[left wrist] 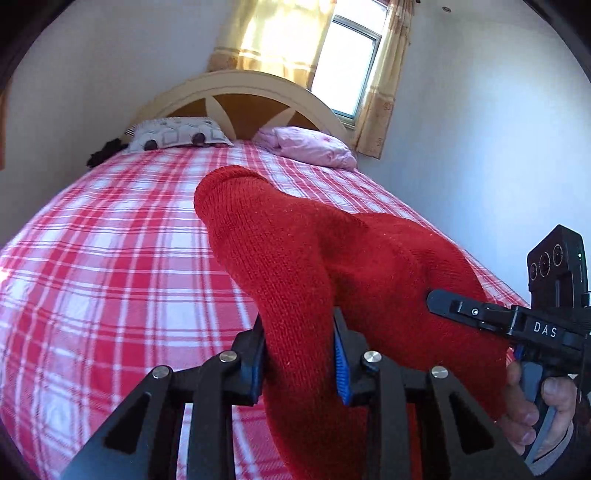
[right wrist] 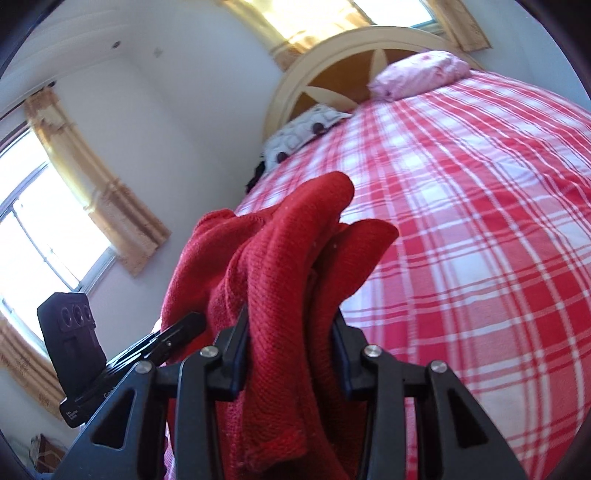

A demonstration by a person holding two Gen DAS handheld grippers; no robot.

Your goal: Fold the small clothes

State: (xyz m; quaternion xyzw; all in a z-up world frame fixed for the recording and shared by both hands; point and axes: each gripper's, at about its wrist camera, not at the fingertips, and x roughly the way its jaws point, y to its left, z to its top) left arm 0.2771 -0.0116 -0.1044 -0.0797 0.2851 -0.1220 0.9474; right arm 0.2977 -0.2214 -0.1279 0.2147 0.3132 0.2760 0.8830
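Two grippers hold one red knit garment up over a bed.

The left gripper pinches a thick fold of the red knit garment between its blue pads. The right gripper also squeezes a bunch of the same red knit garment, and the cloth fills the gap between its black fingers. From the left view, the right gripper reaches in from the side and touches the cloth, with a hand on its handle. The garment hangs in the air above the bed, which has a red and white checked sheet. Far back lie a patterned pillow and a pink pillow, next to a cream headboard. Behind that, yellow curtains hang by a bright window.
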